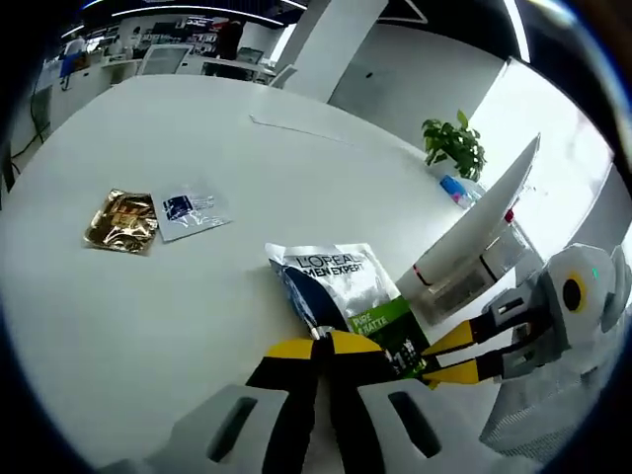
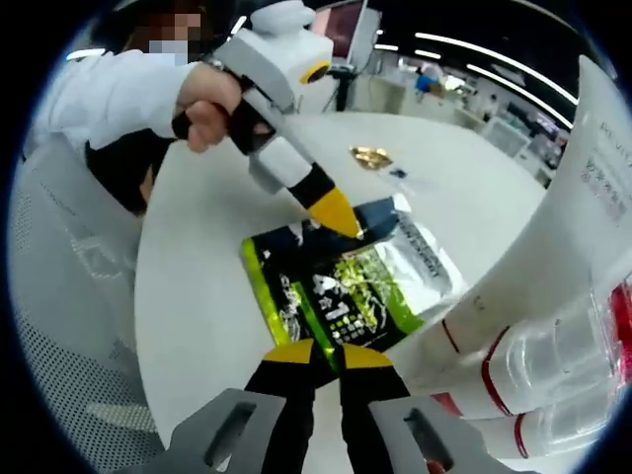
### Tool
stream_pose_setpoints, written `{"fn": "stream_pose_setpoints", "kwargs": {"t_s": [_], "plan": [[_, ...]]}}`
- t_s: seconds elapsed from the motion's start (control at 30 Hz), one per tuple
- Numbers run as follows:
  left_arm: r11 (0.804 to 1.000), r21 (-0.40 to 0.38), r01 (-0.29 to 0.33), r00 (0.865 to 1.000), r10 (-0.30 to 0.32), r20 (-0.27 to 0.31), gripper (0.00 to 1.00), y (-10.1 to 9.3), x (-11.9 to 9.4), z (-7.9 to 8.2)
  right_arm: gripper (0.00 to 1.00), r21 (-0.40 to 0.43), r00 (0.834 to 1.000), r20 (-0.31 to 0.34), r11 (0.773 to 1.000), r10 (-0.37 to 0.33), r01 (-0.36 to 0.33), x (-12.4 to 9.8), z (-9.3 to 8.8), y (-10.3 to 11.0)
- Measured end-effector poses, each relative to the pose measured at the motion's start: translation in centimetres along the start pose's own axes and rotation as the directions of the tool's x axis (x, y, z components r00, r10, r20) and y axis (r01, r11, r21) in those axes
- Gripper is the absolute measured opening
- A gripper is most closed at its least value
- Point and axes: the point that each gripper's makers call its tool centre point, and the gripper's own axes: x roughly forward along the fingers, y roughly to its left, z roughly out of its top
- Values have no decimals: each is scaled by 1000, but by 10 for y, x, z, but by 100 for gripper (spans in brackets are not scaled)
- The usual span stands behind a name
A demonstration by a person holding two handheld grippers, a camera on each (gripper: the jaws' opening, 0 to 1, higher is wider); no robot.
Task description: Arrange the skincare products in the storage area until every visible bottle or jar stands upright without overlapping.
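Both grippers, left gripper (image 1: 331, 341) and right gripper (image 2: 328, 353), are pinching the flat packet (image 2: 346, 281) on the table (image 1: 197, 128). Nothing is standing up yet.

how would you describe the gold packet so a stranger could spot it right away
On the white table, look away from the big green-and-silver pouch that both grippers pinch, toward two small packets lying side by side. The gold packet is the shiny, crinkled one; its neighbour, the silver packet, is pale with a blue patch.
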Motion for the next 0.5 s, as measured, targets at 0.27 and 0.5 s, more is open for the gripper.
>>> {"fn": "stream_pose_setpoints", "kwargs": {"t_s": [0.27,0.5], "plan": [[1000,15,-8,1000,8,14,1,1,3,4,0,1,1000,-6,1000,-19,19,1,1,-8],[998,56,-15,1000,14,20,1,2,4,7,0,10,1000,0,1000,-18,18,2,1,-8]]}}
